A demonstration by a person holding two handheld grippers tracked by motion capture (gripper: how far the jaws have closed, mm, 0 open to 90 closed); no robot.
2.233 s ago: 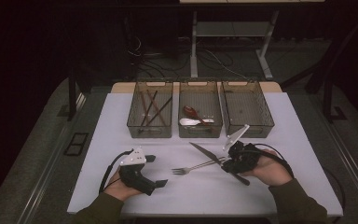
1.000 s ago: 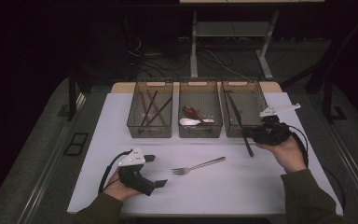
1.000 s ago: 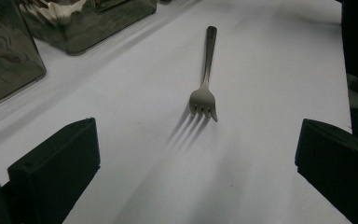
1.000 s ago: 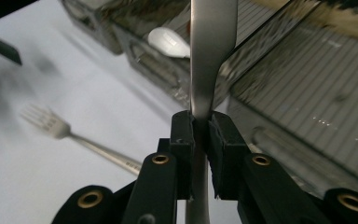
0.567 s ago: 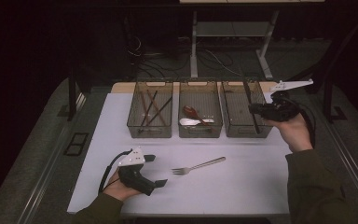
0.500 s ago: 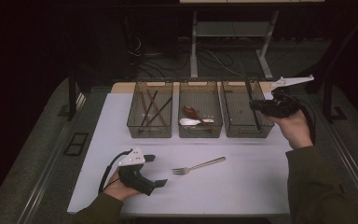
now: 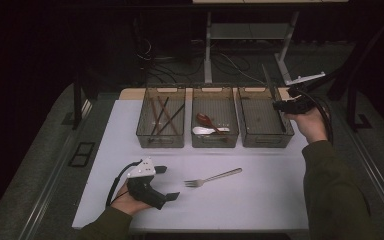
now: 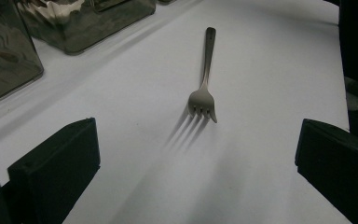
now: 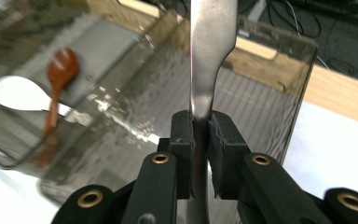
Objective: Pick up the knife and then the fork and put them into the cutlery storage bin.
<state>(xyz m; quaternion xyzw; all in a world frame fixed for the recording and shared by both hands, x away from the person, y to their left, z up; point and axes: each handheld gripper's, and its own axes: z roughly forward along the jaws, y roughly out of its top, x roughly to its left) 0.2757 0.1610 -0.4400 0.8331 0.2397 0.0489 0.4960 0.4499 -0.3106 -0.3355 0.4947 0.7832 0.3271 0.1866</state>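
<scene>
Holding a knife (image 9: 209, 56) clamped between the fingers of your right gripper (image 7: 286, 105), you have it over the far end of the right-hand bin (image 7: 265, 137), its long axis running roughly along the bin's length, so lowering it in lengthwise looks like the move. Your left gripper (image 7: 162, 182) rests on the desk (image 7: 280, 200) with fingers spread wide and nothing between them. The fork (image 8: 204, 88) lies just ahead of it, tines toward those fingers and handle pointing away, making the left hand the nearer one.
</scene>
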